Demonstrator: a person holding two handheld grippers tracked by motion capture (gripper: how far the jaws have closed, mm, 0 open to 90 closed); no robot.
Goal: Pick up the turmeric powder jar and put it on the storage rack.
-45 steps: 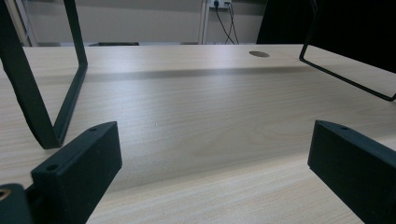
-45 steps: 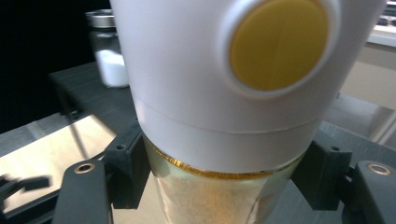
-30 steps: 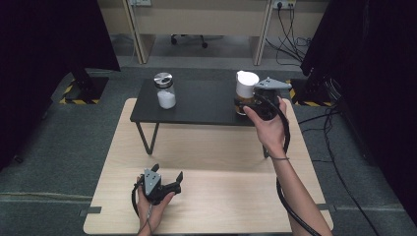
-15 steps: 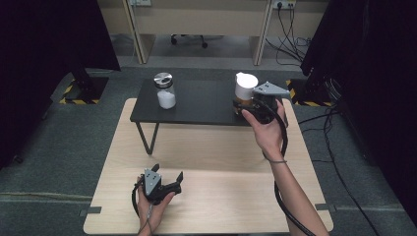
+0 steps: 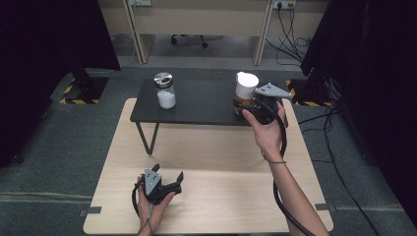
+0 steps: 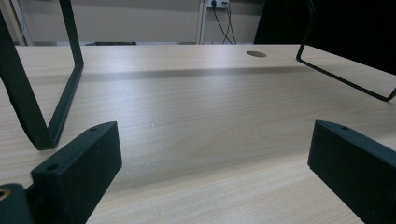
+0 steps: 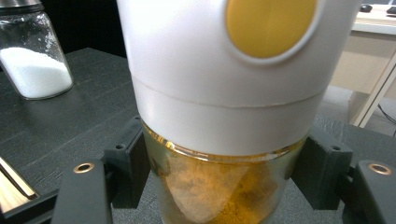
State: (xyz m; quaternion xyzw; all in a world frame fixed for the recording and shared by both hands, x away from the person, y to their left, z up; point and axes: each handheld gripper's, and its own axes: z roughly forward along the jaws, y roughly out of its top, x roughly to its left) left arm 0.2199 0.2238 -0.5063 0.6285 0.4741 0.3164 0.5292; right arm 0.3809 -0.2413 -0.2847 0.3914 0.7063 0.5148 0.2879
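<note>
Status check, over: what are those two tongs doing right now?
Right tongs clamped on spice jar. Left tongs open, empty, resting on wooden table. Salt shaker stands well clear.

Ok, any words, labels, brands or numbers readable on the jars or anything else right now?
None readable.
Spice jar in the right hand-held gripper: plain white lid with a blank yellow disc, no text.
Salt jar: no label.
Black shelf, wooden table: no markings.

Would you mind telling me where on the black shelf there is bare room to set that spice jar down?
The widest bare patch on the black shelf lies between the salt jar and the spice jar. The shelf's right end is crowded: the right gripper grips the spice jar there. The wooden table in front is bare.
</note>
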